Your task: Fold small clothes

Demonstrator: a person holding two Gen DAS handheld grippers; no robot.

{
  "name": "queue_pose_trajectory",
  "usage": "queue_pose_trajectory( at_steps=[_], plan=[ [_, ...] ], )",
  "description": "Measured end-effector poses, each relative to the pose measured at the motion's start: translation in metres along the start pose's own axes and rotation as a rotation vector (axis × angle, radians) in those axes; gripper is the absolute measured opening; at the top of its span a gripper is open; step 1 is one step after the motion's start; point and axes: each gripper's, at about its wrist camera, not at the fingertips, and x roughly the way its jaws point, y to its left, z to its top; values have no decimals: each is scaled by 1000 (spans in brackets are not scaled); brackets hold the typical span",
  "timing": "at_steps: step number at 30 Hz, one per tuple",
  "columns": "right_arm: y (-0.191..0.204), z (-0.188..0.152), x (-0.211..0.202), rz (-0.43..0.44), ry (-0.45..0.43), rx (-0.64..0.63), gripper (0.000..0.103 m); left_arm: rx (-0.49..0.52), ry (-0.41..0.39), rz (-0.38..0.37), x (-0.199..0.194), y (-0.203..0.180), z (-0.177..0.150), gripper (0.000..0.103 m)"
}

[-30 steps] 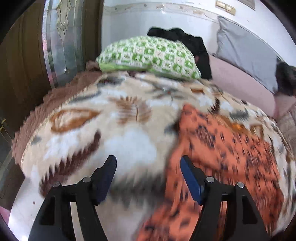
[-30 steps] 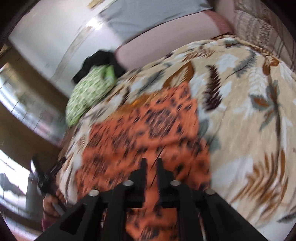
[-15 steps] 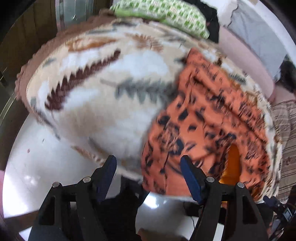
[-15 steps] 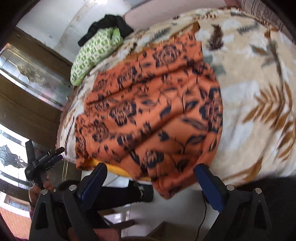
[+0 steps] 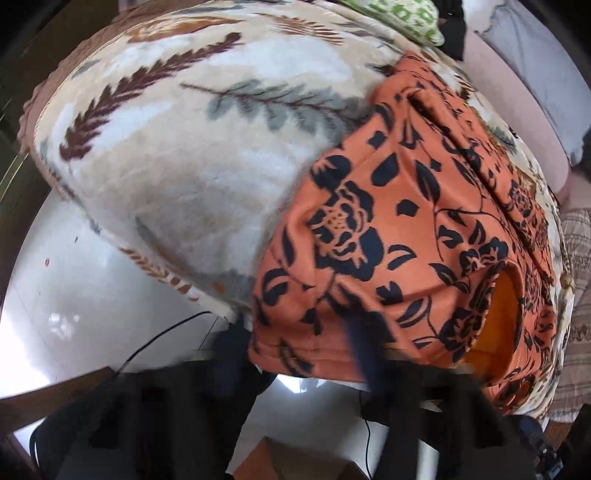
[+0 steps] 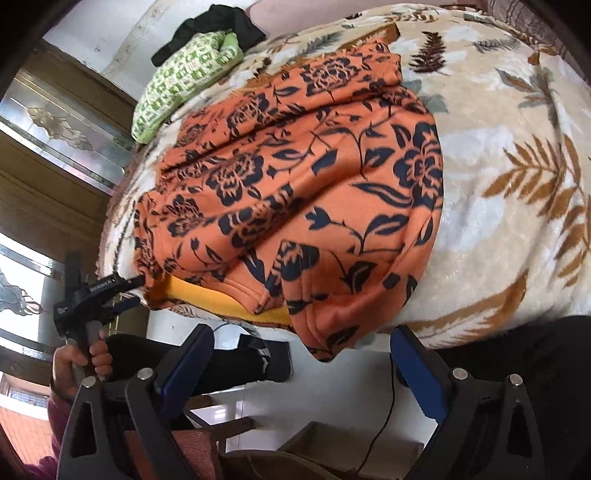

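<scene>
An orange garment with a dark floral print point(image 6: 306, 199) lies spread on the leaf-patterned blanket point(image 6: 498, 177), its yellow lining showing at the near hem, which hangs over the bed edge. It also shows in the left wrist view point(image 5: 406, 240). My right gripper point(image 6: 299, 362) is open and empty, just below the hanging hem. My left gripper point(image 5: 295, 354) is motion-blurred at the garment's near left edge; in the right wrist view point(image 6: 135, 286) its fingertips reach the garment's left corner. Whether it grips the cloth is unclear.
A green patterned pillow point(image 6: 181, 77) and dark clothing point(image 6: 210, 26) lie at the far end of the bed. A wood-and-glass door point(image 6: 55, 122) stands to the left. White floor point(image 5: 92, 295), a cable and a wooden stool lie below the bed edge.
Both grippers have pulled back to the near bed edge. The right gripper opened and let go of the garment. The left gripper has moved in to the garment's left corner.
</scene>
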Motion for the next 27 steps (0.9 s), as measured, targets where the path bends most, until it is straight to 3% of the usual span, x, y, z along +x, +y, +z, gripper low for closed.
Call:
queue_pose_trajectory(
  at_steps=[4, 8, 9, 11, 12, 13, 14, 15, 17, 19, 20, 24, 27],
  plan=[
    [14, -3, 12, -51, 9, -30, 98, 13, -4, -12, -1, -4, 1, 14],
    [29, 1, 28, -162, -1, -57, 98, -1, 22, -32, -1, 4, 3, 14],
    [32, 2, 32, -188, -6, -65, 98, -8, 42, -33, 3, 7, 4, 20],
    [35, 4, 45, -264, 0, -85, 96, -33, 88, -49, 11, 11, 5, 48],
    [35, 5, 51, -294, 15, -89, 95, -45, 105, -53, 14, 12, 5, 67],
    [31, 5, 57, -308, 21, -81, 86, -56, 108, -56, 16, 12, 5, 68],
    [27, 5, 58, -304, 16, -68, 70, -56, 102, -60, 16, 12, 5, 68],
    [22, 6, 60, -305, 16, -50, 65, -52, 94, -67, 15, 12, 5, 67],
    [17, 5, 55, -314, 5, -49, 41, -33, 46, -83, 9, 9, 6, 64],
    [14, 6, 47, -338, 3, -77, 29, -12, 24, -85, 5, 4, 8, 23],
    [11, 6, 42, -345, 1, -75, 25, -8, 24, -87, 5, 3, 10, 16],
    [-11, 14, 8, -407, -52, -47, 19, -32, 0, -98, -4, 16, 14, 10],
    [-34, 21, -9, -357, -60, 43, 19, -57, 18, -114, -7, 24, 16, 10]
  ],
)
